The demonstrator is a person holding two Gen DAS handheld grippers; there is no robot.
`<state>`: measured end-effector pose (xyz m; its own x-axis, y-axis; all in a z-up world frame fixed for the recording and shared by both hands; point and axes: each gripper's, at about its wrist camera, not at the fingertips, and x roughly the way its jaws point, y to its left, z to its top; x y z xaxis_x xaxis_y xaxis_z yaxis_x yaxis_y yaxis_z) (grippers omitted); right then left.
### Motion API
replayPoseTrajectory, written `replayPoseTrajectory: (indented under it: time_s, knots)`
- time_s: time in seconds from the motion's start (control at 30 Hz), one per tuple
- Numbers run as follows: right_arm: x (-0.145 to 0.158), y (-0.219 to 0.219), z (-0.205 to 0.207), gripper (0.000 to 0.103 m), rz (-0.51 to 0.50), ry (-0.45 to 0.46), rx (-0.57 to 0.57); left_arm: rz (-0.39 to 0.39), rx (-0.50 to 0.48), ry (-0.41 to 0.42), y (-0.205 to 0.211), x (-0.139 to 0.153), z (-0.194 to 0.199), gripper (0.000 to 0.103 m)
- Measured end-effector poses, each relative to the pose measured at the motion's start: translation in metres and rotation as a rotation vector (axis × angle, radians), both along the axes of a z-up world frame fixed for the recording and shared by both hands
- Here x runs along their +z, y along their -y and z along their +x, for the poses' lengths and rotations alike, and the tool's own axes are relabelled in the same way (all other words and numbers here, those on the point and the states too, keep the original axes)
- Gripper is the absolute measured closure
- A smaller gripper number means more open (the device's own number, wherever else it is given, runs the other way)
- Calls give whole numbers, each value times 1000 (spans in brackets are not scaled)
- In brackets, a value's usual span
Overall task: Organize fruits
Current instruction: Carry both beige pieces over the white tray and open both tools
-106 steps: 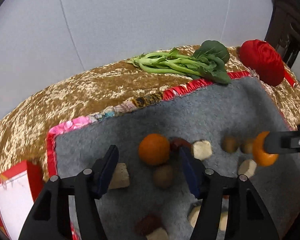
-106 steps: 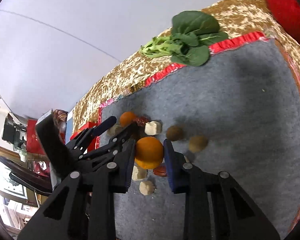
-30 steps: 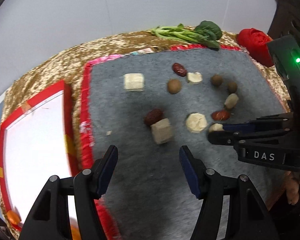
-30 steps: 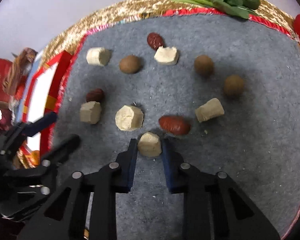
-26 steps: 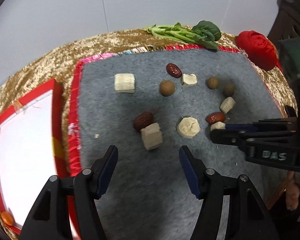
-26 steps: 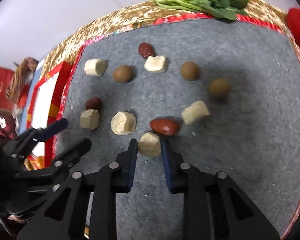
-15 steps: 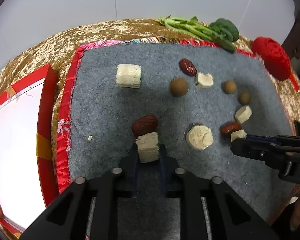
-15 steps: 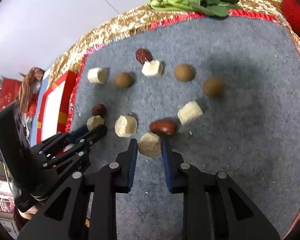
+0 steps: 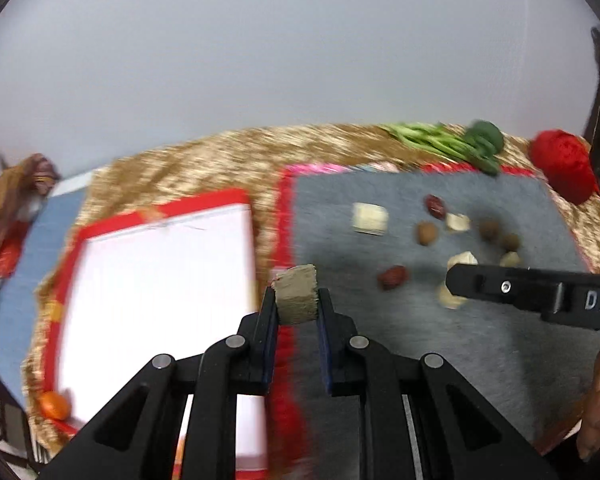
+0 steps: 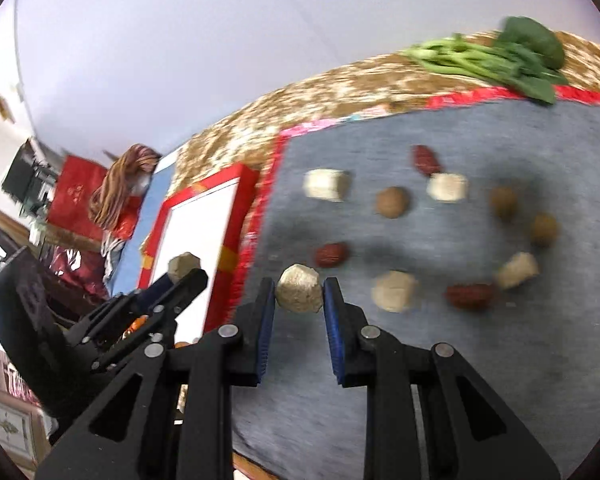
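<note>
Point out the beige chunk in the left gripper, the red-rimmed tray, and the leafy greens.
beige chunk (image 9: 297, 299): left wrist view, front face, between the jaws.
red-rimmed tray (image 9: 204, 200): left wrist view, far red rim.
leafy greens (image 10: 532, 46): right wrist view, dark leaf end.

Both grippers matte black plastic w/ open triangular cut-outs in the linkage arms & round silver pivot screws at the joints. Left gripper (image 9: 297, 307): black fingers (image 9: 269, 312), thin blue pads on inner faces. Right gripper (image 10: 299, 295): brighter ribbed blue pads (image 10: 332, 312). Seen from the left cam, its side reads "DAS" in pale letters, one small silver screw beside it.
</note>
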<state>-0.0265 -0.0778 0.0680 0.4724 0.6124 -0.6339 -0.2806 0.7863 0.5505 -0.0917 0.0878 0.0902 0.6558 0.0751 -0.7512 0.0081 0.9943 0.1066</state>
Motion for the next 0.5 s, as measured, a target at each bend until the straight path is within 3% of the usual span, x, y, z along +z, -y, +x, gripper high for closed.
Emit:
replayPoseTrajectory:
  time_s: [0.27, 0.5]
  knots:
    - [13, -69, -9, 77, 23, 112, 121, 43, 138, 103, -50, 23, -14, 87]
    - [10, -112, -17, 77, -10, 160, 192, 59, 193, 95, -76, 21, -18, 87]
